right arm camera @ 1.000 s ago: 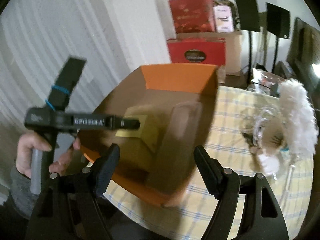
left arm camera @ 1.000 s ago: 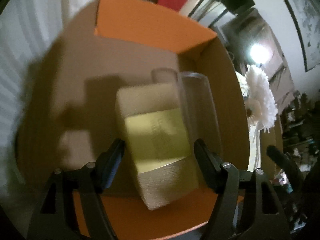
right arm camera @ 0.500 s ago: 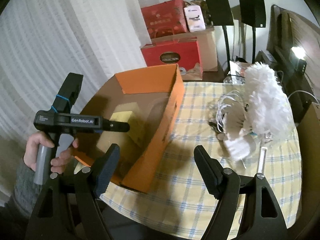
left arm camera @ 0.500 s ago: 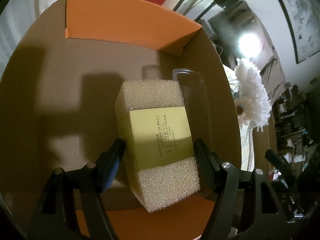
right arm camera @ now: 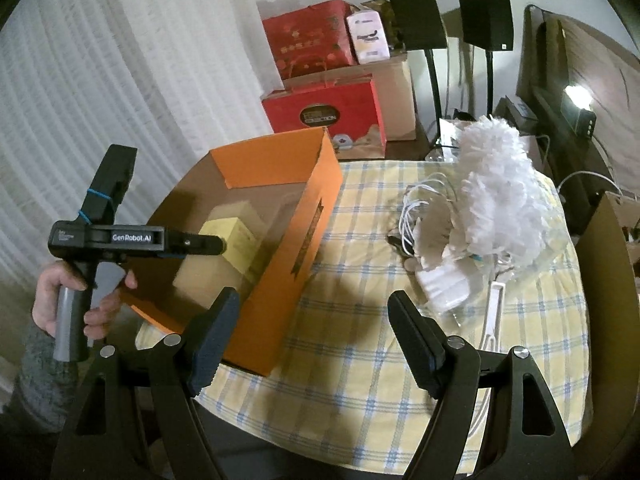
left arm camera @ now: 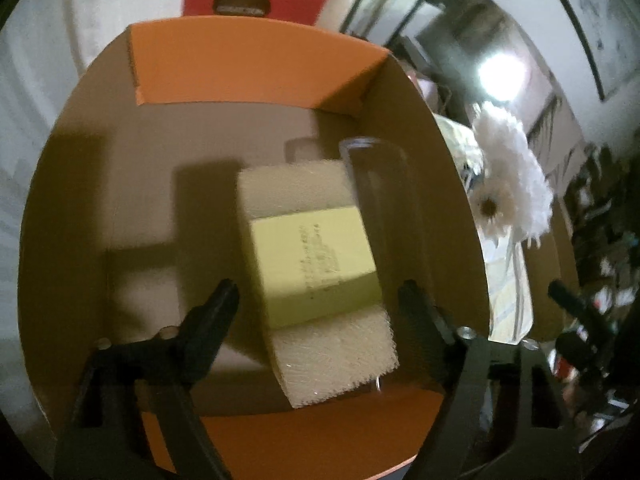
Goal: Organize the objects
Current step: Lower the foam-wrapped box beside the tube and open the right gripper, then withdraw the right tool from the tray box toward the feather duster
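Observation:
An orange cardboard box [left arm camera: 256, 68] stands open on the left side of the table. On its floor lies a pale sponge block with a yellow paper band [left arm camera: 316, 264], and a clear plastic tube [left arm camera: 384, 208] rests against its right side. My left gripper [left arm camera: 318, 300] hovers open over the sponge's near half, its fingers clear of it. In the right wrist view the same left gripper [right arm camera: 212, 246] reaches in over the box [right arm camera: 308, 232], held by a hand. My right gripper [right arm camera: 316, 320] is open and empty above the checked cloth, beside the box's right wall.
A white fluffy duster [right arm camera: 500, 188], white cables [right arm camera: 420, 200] and a white charger [right arm camera: 444, 288] lie on the checked tablecloth [right arm camera: 360, 380] to the right. Red gift boxes [right arm camera: 324, 112] and two black stands [right arm camera: 416, 16] are behind the table. A white curtain [right arm camera: 100, 80] hangs at the left.
The right wrist view has swung right, away from the box, which now sits to its left. My left gripper has drawn back a little, and its fingers stand wider of the sponge.

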The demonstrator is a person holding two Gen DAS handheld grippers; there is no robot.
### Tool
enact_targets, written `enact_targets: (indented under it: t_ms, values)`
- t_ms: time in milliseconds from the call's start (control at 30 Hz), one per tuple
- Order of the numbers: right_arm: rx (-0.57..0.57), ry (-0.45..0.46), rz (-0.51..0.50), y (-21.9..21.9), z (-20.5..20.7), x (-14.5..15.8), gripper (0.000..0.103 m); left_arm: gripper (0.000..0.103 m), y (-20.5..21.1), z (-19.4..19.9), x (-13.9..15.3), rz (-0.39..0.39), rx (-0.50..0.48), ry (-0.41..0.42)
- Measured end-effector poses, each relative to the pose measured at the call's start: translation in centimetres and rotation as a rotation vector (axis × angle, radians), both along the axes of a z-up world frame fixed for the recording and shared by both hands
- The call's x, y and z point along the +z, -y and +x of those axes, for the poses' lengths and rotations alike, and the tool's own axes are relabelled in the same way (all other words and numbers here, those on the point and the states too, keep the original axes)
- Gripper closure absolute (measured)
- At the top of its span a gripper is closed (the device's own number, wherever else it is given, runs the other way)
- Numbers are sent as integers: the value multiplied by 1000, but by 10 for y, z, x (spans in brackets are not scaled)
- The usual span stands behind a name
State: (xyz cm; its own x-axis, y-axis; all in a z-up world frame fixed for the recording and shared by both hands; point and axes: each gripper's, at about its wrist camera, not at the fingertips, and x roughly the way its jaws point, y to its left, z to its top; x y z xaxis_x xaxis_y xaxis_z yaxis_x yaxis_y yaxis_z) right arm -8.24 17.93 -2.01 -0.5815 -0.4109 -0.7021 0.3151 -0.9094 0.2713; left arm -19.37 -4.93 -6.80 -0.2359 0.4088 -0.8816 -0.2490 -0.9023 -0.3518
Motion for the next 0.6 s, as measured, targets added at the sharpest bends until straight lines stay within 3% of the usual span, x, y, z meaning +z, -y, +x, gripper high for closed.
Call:
enact_targets:
  t_ms: [200,600]
  values:
    - [3,0,-4,-1,4,0,25,42,-7,8,1,-54,-82,7]
    - [-8,10,-32,-8,7,-3,25,42,-9,41,6,-114,-146,43]
